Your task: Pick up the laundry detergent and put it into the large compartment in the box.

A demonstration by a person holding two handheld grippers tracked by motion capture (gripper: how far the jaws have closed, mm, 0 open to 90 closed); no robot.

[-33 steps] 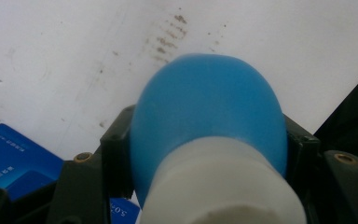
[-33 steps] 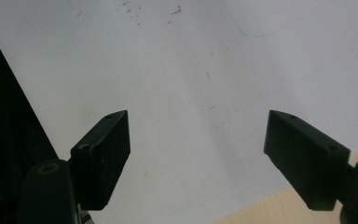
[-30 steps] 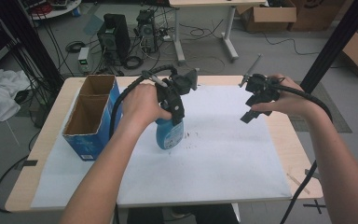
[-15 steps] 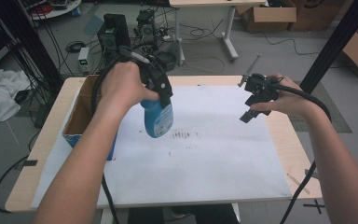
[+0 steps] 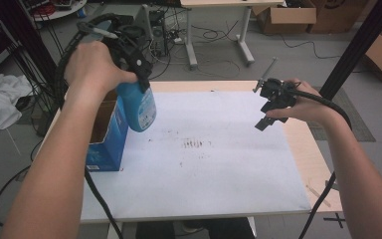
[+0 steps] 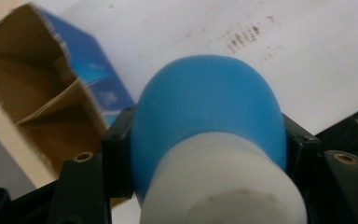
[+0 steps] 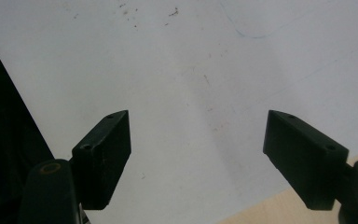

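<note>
A blue bottle [image 5: 140,108] with a white cap [image 6: 223,182] hangs in the air beside the right wall of a blue cardboard box [image 5: 107,134]. My left gripper [image 5: 138,79] is shut on the bottle; in the left gripper view the black jaws press on both sides of the bottle [image 6: 205,102], and the open box [image 6: 37,93] lies below to the left. My right gripper [image 5: 264,115] is held above the right part of the white sheet [image 5: 204,169]. Its jaws stand wide open with nothing between them [image 7: 198,154].
Brown smudges [image 5: 194,144] mark the middle of the white sheet. The wooden table [image 5: 308,149] shows along the sheet's right edge. A black post [image 5: 358,45] rises at the far right. Cables, desk legs and cardboard boxes [image 5: 288,17] lie on the floor behind.
My left gripper has lifted the blue bottle from the sheet and carried it left and up, to beside the box. The right gripper has stayed in place, open.
</note>
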